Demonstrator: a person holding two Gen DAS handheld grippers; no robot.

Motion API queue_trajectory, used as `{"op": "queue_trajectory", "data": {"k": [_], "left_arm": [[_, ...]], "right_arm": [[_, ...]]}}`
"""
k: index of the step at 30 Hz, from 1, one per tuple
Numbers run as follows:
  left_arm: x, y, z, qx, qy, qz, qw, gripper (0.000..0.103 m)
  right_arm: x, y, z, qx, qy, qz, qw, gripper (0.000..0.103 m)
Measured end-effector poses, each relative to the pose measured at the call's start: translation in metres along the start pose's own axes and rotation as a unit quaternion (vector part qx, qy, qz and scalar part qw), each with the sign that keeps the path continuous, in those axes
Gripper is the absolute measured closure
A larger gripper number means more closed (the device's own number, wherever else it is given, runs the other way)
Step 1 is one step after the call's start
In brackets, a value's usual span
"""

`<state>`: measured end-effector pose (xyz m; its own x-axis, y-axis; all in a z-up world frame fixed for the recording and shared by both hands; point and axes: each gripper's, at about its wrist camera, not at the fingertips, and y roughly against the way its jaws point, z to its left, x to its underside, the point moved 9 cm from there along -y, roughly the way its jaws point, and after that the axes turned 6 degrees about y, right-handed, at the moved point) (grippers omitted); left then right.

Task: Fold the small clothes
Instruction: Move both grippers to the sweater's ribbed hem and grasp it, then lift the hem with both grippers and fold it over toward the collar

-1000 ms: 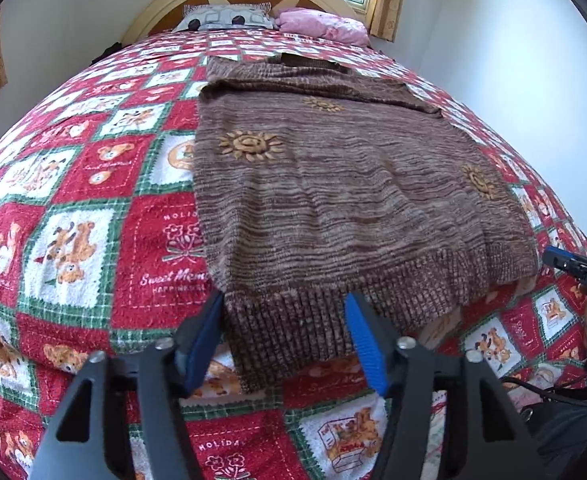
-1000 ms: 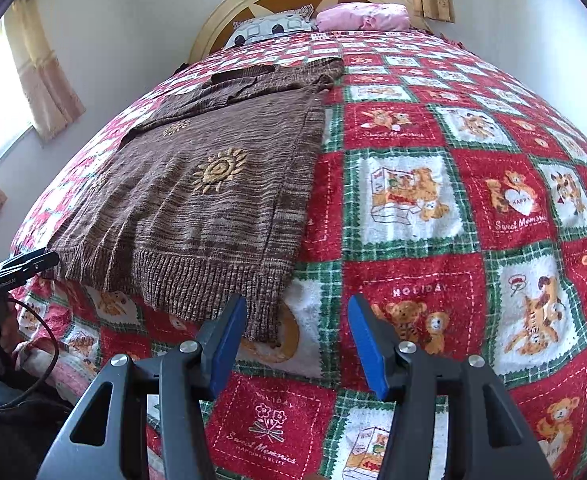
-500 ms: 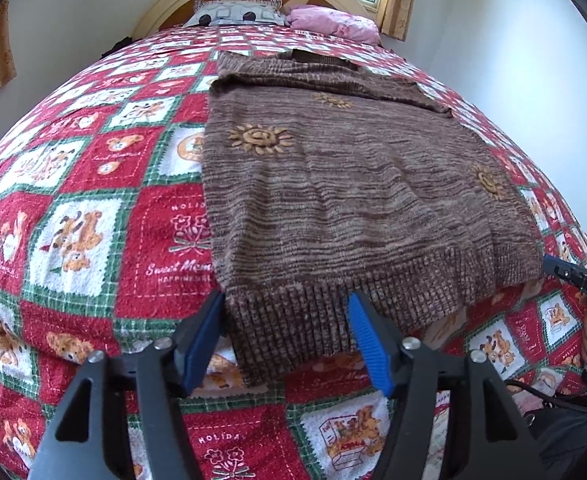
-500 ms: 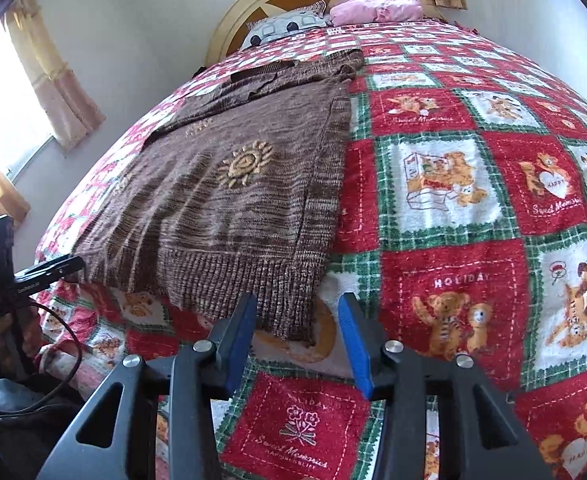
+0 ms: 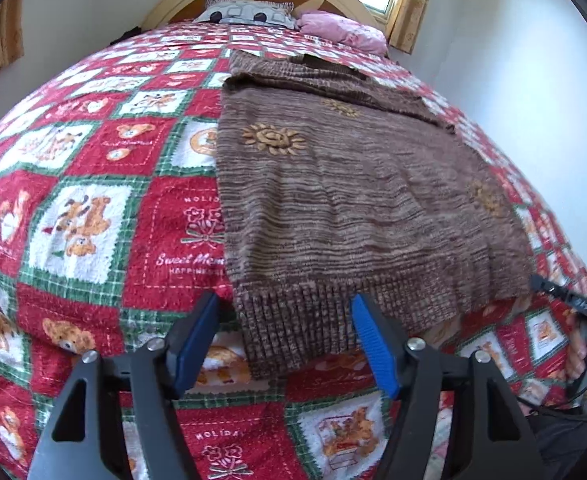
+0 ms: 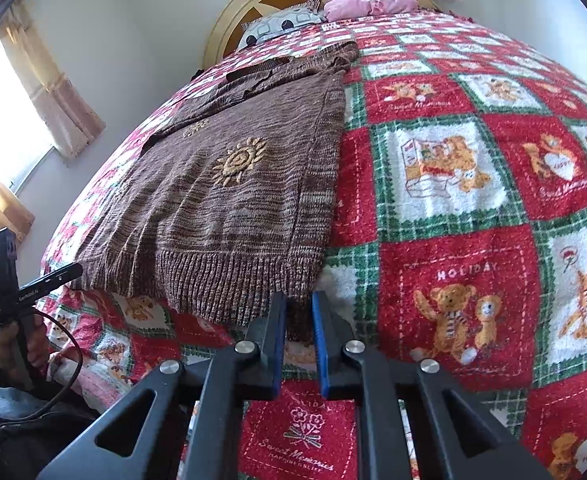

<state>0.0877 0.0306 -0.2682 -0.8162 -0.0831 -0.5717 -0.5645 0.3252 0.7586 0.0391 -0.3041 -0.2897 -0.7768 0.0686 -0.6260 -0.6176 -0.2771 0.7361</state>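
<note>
A brown knit sweater (image 5: 353, 200) with tan sun motifs lies flat on the bed, ribbed hem nearest me; it also shows in the right wrist view (image 6: 229, 208). My left gripper (image 5: 285, 320) is open, its blue pads (image 5: 367, 334) standing either side of the hem's left corner. My right gripper (image 6: 298, 312) has closed to a narrow gap on the hem's right corner, with brown ribbing between the pads. The other hand-held gripper shows at the edge of each view.
A red, green and white teddy-bear quilt (image 5: 93, 220) covers the bed and shows in the right wrist view (image 6: 473, 200). Pillows (image 5: 249, 14) and a pink bundle (image 5: 345, 30) lie by the yellow headboard. White walls and curtained windows surround the bed.
My right gripper has moved in to the hem's right corner and its jaws have closed from wide open onto it. My left gripper has edged slightly closer to the hem, still open.
</note>
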Motion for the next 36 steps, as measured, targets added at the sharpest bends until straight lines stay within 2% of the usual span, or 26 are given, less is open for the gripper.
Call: {"op": "queue_trajectory", "data": {"k": [1,5,6,7,10,15,18,22,29,36], "left_arm": [[0.0,0.001,-0.001,0.008,0.004,0.002,1.0,0.046],[0.002,-0.001,-0.003,0.004,-0.001,0.005,1.0,0.056],[0.001,-0.001,-0.001,0.0,-0.001,0.002,1.0,0.071],[0.001,-0.001,0.0,0.0,-0.001,0.0,1.0,0.095],[-0.004,0.004,0.001,0.038,0.018,-0.001,0.9991,0.095],[-0.027,0.034,-0.008,0.098,0.028,-0.046,0.9938,0.095],[-0.037,0.046,-0.011,0.117,0.031,-0.06,0.9909,0.096],[-0.047,0.051,-0.011,0.141,0.049,-0.059,0.987,0.096],[-0.09,0.054,-0.021,0.164,0.048,-0.079,0.982,0.096],[-0.149,0.047,-0.025,0.153,0.044,-0.099,0.9823,0.096]], "right_arm": [[0.0,0.0,0.001,-0.002,0.0,0.001,1.0,0.09],[0.003,-0.004,0.001,-0.019,-0.012,0.004,1.0,0.09],[0.003,-0.003,0.001,-0.021,-0.014,0.003,1.0,0.09],[0.003,-0.002,0.001,-0.022,-0.015,0.002,1.0,0.097],[-0.003,0.006,0.005,-0.049,-0.021,-0.015,0.998,0.098],[-0.022,0.036,0.013,-0.086,-0.025,-0.075,0.993,0.098],[-0.031,0.049,0.015,-0.102,-0.037,-0.101,0.989,0.099],[-0.045,0.063,0.015,-0.124,-0.059,-0.128,0.982,0.099],[-0.095,0.086,0.016,-0.133,-0.057,-0.165,0.976,0.099],[-0.157,0.082,0.013,-0.14,-0.058,-0.183,0.971,0.099]]}}
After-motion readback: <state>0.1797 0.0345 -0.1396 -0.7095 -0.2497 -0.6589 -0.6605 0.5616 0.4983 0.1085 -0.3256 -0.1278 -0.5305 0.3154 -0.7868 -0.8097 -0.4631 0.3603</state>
